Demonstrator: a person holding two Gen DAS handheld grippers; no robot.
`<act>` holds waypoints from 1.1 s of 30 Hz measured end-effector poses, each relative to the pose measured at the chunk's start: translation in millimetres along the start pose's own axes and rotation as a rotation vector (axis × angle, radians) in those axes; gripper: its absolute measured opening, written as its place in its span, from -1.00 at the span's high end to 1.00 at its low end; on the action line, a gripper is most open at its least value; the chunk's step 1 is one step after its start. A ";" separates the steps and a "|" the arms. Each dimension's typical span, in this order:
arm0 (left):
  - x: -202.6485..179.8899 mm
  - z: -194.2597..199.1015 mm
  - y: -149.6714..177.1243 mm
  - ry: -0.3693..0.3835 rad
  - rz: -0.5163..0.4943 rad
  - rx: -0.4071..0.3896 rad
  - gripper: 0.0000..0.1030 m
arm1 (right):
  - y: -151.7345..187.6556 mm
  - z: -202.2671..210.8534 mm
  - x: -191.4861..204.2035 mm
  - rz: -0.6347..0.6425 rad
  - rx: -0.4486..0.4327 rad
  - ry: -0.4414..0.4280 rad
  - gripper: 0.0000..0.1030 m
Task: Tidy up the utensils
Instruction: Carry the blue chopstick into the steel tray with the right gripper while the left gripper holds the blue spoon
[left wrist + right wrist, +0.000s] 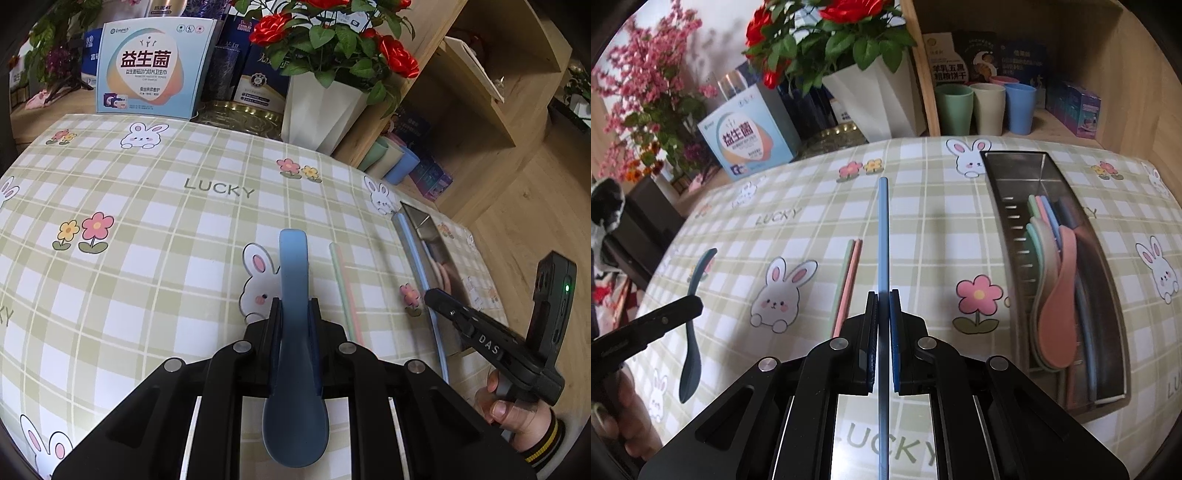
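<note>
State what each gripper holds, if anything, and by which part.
The left gripper is shut on the blue spoon, mid-handle, bowl end toward the camera. The right gripper is shut on the blue chopstick, around mid-length.

A smooth, matt plastic look is shown by the blue spoon [293,332] and blue chopstick [883,236], brushed, reflective metal by the utensil tray [1004,206], a glossy printed covering by the table [147,221], and matt wood grain by the shelf [1137,110].
</note>
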State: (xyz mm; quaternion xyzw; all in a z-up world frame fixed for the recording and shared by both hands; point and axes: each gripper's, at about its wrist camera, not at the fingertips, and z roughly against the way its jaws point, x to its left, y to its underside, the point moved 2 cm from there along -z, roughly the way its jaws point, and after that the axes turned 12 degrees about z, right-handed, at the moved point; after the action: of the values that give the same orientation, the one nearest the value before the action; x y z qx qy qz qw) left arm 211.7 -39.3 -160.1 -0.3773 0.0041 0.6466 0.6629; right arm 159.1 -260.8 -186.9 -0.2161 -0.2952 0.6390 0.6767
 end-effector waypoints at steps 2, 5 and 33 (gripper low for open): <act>-4.9 1.5 -3.3 0.008 0.003 -0.004 0.74 | -1.9 6.7 -6.4 -0.011 -0.018 -0.010 0.89; -14.5 1.2 -6.8 0.012 -0.007 -0.007 0.74 | -4.3 14.4 -17.7 -0.030 -0.038 -0.020 0.89; -119.6 -63.1 -10.1 0.061 -0.108 0.096 0.74 | -7.3 1.2 -153.7 -0.093 -0.008 0.140 0.89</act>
State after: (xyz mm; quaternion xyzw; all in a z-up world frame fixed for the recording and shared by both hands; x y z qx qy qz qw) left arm 231.3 -172.1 -141.3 -0.3644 0.0348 0.5972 0.7137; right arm 162.2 -414.1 -200.1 -0.2490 -0.2592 0.5890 0.7239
